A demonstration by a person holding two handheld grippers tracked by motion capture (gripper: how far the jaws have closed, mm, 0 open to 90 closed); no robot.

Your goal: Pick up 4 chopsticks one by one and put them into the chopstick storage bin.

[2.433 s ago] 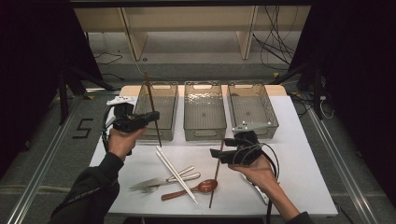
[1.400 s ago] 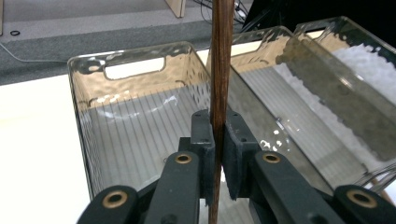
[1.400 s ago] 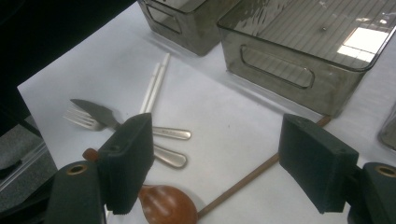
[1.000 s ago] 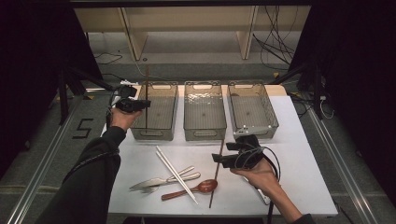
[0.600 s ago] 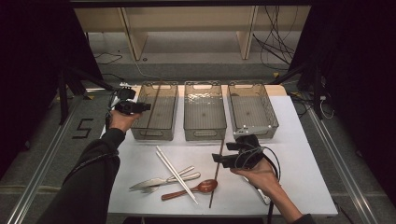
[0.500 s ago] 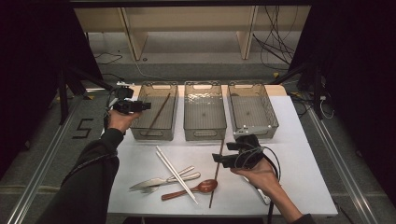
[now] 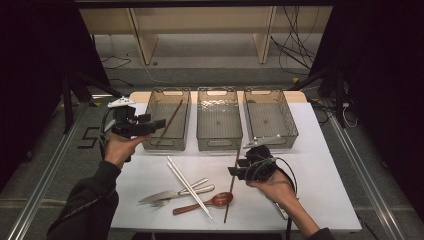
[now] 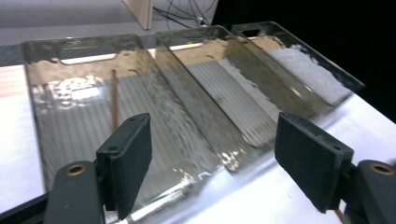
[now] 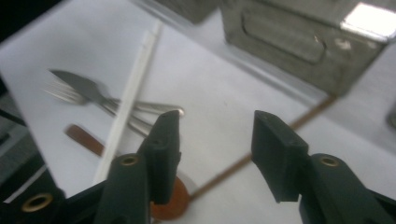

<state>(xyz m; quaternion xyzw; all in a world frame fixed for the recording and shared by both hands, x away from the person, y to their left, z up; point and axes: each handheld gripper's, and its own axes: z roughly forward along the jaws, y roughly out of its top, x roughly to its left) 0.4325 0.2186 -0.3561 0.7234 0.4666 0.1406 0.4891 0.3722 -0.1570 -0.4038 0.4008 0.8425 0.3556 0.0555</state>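
Left gripper jaws just opening, nothing between them, brown chopstick lying in the left bin beyond its fingers, right gripper jaws just closing, apart over a second brown chopstick on the table.

Knife, fork, white chopsticks

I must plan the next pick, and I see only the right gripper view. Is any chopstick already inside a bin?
Observer: Yes. One brown chopstick lies slanted in the left bin.
Operator: Does the left tool hold something?
Observer: No. The left tool is empty at that bin's front corner, and its jaws have just been opening.
Operator: And the other two bins?
Observer: The middle bin and the right bin look empty.
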